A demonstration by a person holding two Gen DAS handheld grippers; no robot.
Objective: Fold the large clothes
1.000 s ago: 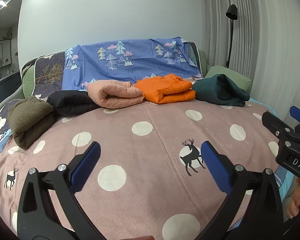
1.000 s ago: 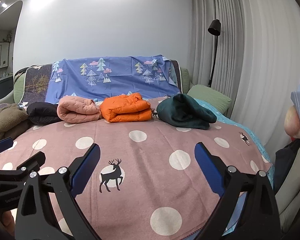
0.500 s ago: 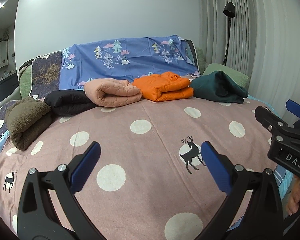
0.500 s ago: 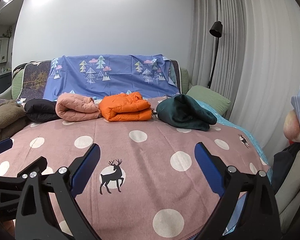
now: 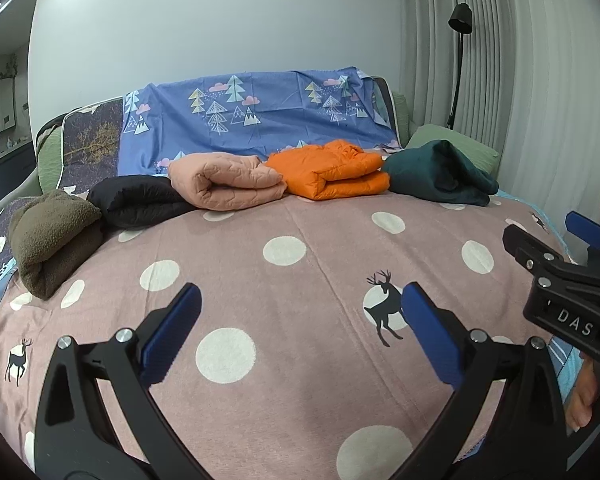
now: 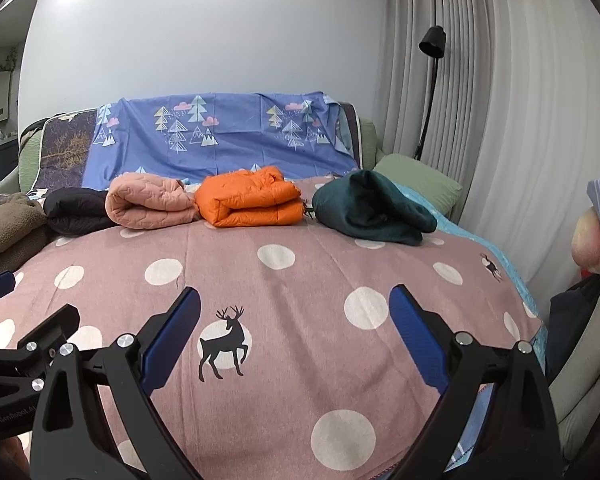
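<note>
Several folded garments lie in a row along the far side of the bed: an olive fleece [image 5: 52, 236], a black jacket [image 5: 136, 200], a pink quilted jacket [image 5: 224, 180], an orange puffer jacket [image 5: 332, 170] and a dark green garment [image 5: 440, 172]. They also show in the right wrist view, the orange jacket [image 6: 252, 198] near the middle. My left gripper [image 5: 296, 328] is open and empty above the near part of the bedspread. My right gripper [image 6: 294, 328] is open and empty beside it, to its right.
The bed carries a pink bedspread [image 5: 300, 360] with white dots and deer. A blue tree-print sheet [image 5: 252, 116] drapes the headboard. A green pillow [image 6: 420, 184] lies at the far right. A black floor lamp [image 6: 430, 92] and curtains stand to the right.
Both grippers have drifted slightly, so the view has shifted a little. Both stay open and empty. The garments have not moved.
</note>
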